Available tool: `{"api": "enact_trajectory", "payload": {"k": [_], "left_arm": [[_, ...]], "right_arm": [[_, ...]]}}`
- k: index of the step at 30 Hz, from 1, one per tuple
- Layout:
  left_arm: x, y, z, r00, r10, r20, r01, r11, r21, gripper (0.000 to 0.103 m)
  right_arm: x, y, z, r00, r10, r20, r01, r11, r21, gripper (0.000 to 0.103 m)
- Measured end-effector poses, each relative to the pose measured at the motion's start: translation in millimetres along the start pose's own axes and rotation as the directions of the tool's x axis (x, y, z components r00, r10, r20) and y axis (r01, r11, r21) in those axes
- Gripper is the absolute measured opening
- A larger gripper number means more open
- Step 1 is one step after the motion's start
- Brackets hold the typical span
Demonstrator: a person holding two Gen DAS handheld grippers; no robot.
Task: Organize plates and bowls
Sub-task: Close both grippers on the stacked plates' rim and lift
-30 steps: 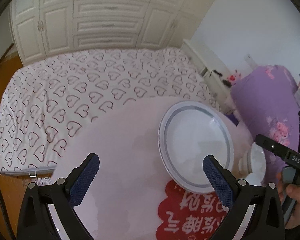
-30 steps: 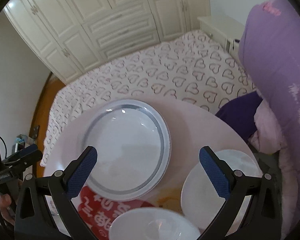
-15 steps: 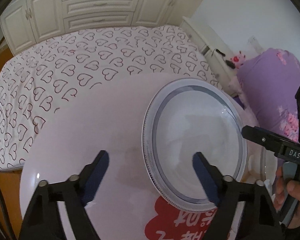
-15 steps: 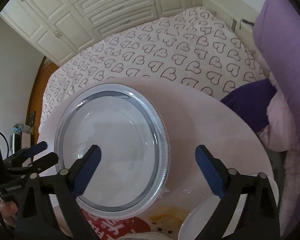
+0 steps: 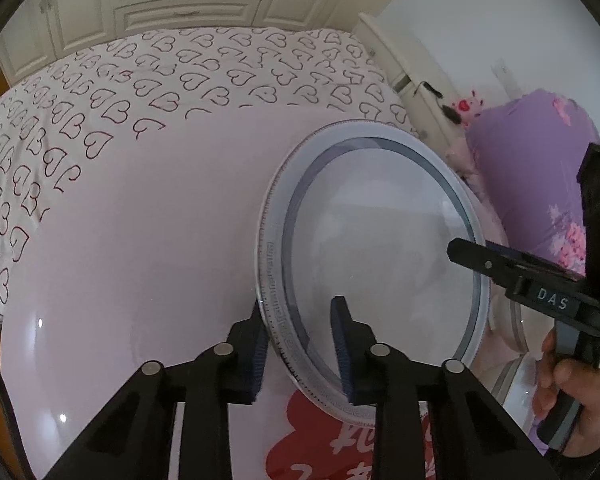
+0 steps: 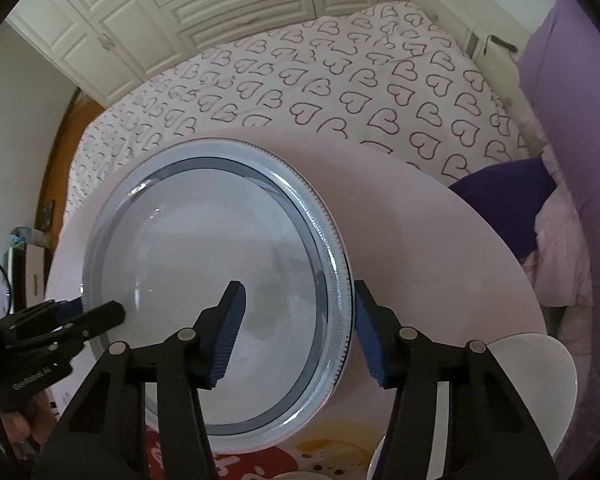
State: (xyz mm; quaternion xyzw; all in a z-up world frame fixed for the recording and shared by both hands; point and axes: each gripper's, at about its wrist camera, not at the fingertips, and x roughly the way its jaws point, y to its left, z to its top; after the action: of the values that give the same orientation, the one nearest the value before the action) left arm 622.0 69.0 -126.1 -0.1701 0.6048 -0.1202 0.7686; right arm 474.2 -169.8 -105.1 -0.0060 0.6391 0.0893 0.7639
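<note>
Round pink tabletop (image 5: 140,264) with a red printed patch (image 5: 320,440) at its near edge. Behind it, bed (image 6: 340,80) under heart-patterned sheet, white wardrobe (image 6: 200,4) beyond. Purple floral bedding roll (image 5: 540,184) at right.

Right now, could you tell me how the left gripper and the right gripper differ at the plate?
The left gripper straddles one rim of the plate with narrow jaws. The right gripper straddles the opposite rim with wider jaws, its pads clearly not pressing. Whether the left presses, I cannot tell. Both point downward, and their jaws have just been closing.
</note>
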Motion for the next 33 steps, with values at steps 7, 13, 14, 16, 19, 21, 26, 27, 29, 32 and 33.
{"api": "enact_trajectory", "payload": {"k": [7,13,14,16,19,21,26,27,29,32,33], "left_arm": [[-8,17,-8,1.000,0.006,0.019,-0.005,1.000,-0.028,0.016],[-9,10,-14,0.998,0.039,0.046,-0.038,0.999,-0.012,0.019],[-9,8,-16,0.998,0.038,0.049,-0.038,0.999,-0.011,0.019],[-10,10,-21,0.998,0.022,0.052,-0.021,1.000,-0.023,0.017],[-14,13,-26,0.997,0.022,0.070,-0.019,0.999,-0.043,0.017],[-18,16,-29,0.996,0.026,0.080,-0.022,0.999,-0.050,0.018],[-34,26,-39,0.995,0.011,0.100,-0.004,0.998,-0.065,0.018],[-40,27,-41,0.994,0.014,0.111,-0.007,0.998,-0.063,0.018],[-49,30,-45,0.992,0.014,0.124,-0.006,0.998,-0.064,0.018],[-65,35,-55,0.990,0.006,0.140,0.003,0.998,-0.067,0.016],[-71,38,-60,0.989,0.004,0.147,0.006,0.998,-0.065,0.015]], "right_arm": [[-5,-2,-2,0.999,0.029,0.013,-0.030,1.000,0.011,0.040],[10,1,4,1.000,0.003,-0.012,-0.003,1.000,0.002,0.028],[11,-2,4,1.000,0.017,-0.006,-0.017,1.000,0.016,0.028],[9,-3,2,1.000,0.024,0.004,-0.024,0.999,0.025,0.027],[5,1,-4,0.999,0.027,0.018,-0.028,0.999,0.018,0.027],[1,4,-6,0.998,0.050,0.035,-0.051,0.998,0.021,0.027],[-12,13,-8,0.993,0.092,0.073,-0.094,0.995,0.014,0.027],[-15,16,-9,0.991,0.105,0.079,-0.106,0.994,0.012,0.027],[-18,20,-11,0.989,0.119,0.086,-0.120,0.993,0.008,0.027],[-22,26,-17,0.987,0.130,0.097,-0.131,0.991,0.004,0.027],[-24,30,-21,0.986,0.132,0.101,-0.133,0.991,0.002,0.027]]}}
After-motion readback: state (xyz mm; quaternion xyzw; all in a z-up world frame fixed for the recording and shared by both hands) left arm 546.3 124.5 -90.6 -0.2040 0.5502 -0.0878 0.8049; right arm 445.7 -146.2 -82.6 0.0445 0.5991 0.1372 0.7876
